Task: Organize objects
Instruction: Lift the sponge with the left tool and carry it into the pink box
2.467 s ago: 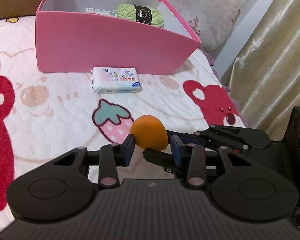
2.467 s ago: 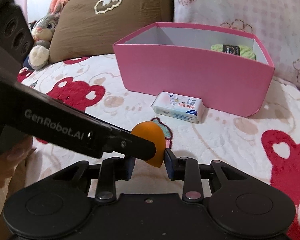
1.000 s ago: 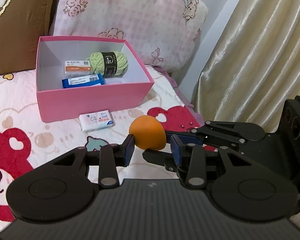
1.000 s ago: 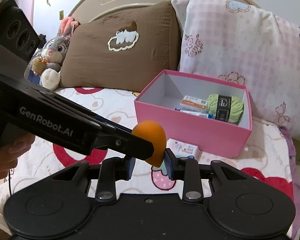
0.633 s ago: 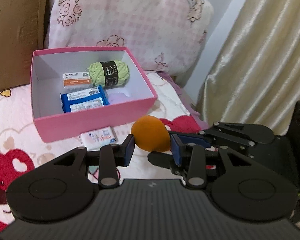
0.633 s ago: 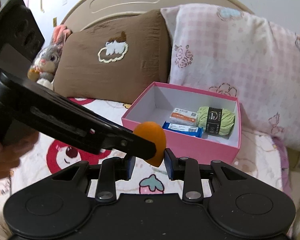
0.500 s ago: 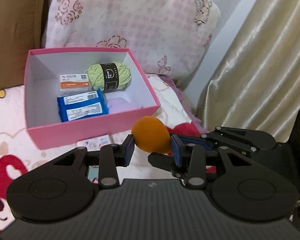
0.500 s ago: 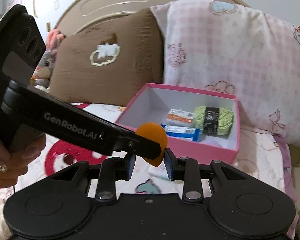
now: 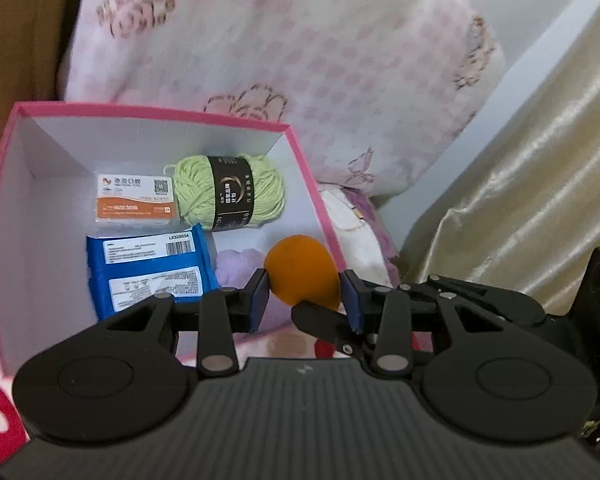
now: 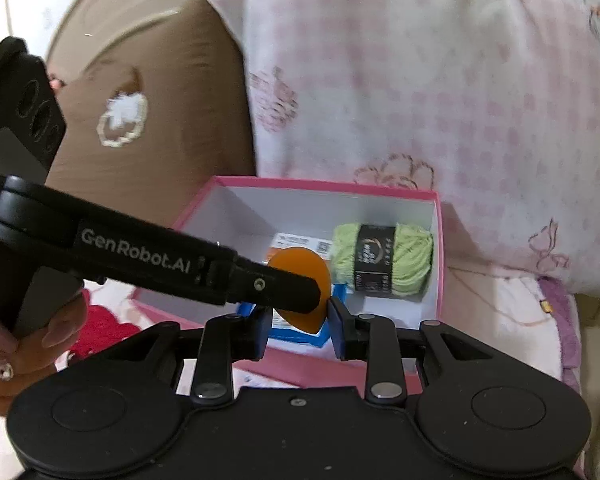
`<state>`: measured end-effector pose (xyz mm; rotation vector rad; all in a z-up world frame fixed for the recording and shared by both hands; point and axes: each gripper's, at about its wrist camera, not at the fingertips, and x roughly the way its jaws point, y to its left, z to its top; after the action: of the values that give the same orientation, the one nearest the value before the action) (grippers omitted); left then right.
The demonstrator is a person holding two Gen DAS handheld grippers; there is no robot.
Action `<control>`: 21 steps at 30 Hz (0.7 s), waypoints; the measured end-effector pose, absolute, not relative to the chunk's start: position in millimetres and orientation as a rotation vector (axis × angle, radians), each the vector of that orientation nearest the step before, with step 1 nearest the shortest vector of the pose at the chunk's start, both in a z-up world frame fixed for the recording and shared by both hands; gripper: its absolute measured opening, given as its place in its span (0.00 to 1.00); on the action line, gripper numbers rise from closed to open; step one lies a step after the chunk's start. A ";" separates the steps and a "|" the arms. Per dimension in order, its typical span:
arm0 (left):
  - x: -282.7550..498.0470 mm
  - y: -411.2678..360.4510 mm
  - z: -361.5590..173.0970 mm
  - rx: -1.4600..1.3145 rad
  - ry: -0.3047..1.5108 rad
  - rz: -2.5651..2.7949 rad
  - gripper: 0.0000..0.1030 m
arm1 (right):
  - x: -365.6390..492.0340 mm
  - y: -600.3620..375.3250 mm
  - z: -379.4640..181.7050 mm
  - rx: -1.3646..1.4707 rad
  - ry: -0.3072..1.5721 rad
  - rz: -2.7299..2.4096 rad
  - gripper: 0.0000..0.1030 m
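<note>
Together gripping one orange egg-shaped sponge (image 9: 302, 274): left gripper (image 9: 304, 300) clamped narrow on its sides, blue pads (image 9: 259, 294) pressed against it at 9 and 3 o'clock; right gripper (image 10: 300, 320) likewise clamped narrow on the same sponge (image 10: 300, 276), crossing the left one from the 3 o'clock side of the left wrist view. Held in the air over the near right corner of the open pink box (image 9: 308, 176), at about 5 o'clock within the box's outline in the left wrist view.

Inside the box, on its white floor: green yarn ball (image 9: 230, 196) with a black band at 1 o'clock, against the far right wall; orange and white packet (image 9: 136, 200) just beside the yarn at 11 o'clock; blue packet (image 9: 148, 276) with white labels at 7 o'clock, near the front wall; pale purple soft thing (image 9: 236, 264) between the blue packet and the sponge, partly hidden, kind unclear.

Behind the box at 12 o'clock, a pink checked pillow (image 9: 284, 52) with flower prints; at 10 o'clock in the right wrist view, a brown pillow (image 10: 148, 120). At 3 o'clock in the left wrist view, a cream curtain (image 9: 540, 168). At 8 o'clock in the right wrist view, a hand (image 10: 32, 344) wrapped round the left gripper's black handle. Both views somewhat blurred.
</note>
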<state>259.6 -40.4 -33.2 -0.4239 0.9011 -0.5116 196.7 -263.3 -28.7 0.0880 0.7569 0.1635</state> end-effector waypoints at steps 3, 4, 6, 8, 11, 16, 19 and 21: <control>278.3 -46.8 -46.9 -0.412 0.931 -0.496 0.37 | 216.6 -275.0 -46.3 0.124 0.798 0.158 0.33; 283.6 -48.2 -51.2 -0.418 0.941 -0.489 0.37 | 221.4 -277.8 -50.5 0.132 0.806 0.157 0.33; 294.3 -51.6 -58.9 -0.412 0.949 -0.486 0.36 | 230.4 -282.4 -57.5 0.134 0.817 0.149 0.33; 303.8 -53.6 -66.3 -0.412 0.965 -0.477 0.36 | 239.6 -286.0 -65.2 0.131 0.832 0.148 0.33; 316.5 -53.9 -77.7 -0.431 0.991 -0.451 0.36 | 251.8 -288.1 -74.9 0.124 0.855 0.151 0.33; 329.9 -59.1 -91.7 -0.437 1.016 -0.412 0.37 | 267.8 -287.1 -87.6 0.089 0.886 0.148 0.33; 332.4 -60.6 -95.1 -0.436 1.014 -0.398 0.37 | 271.7 -281.2 -90.5 0.031 0.887 0.140 0.32; 330.9 -60.9 -94.1 -0.418 1.005 -0.385 0.37 | 273.8 -277.5 -92.9 0.004 0.893 0.142 0.33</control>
<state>330.9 -60.9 -94.1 -0.4180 1.0049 -0.3848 273.8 -277.5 -92.9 0.0040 0.8927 0.1421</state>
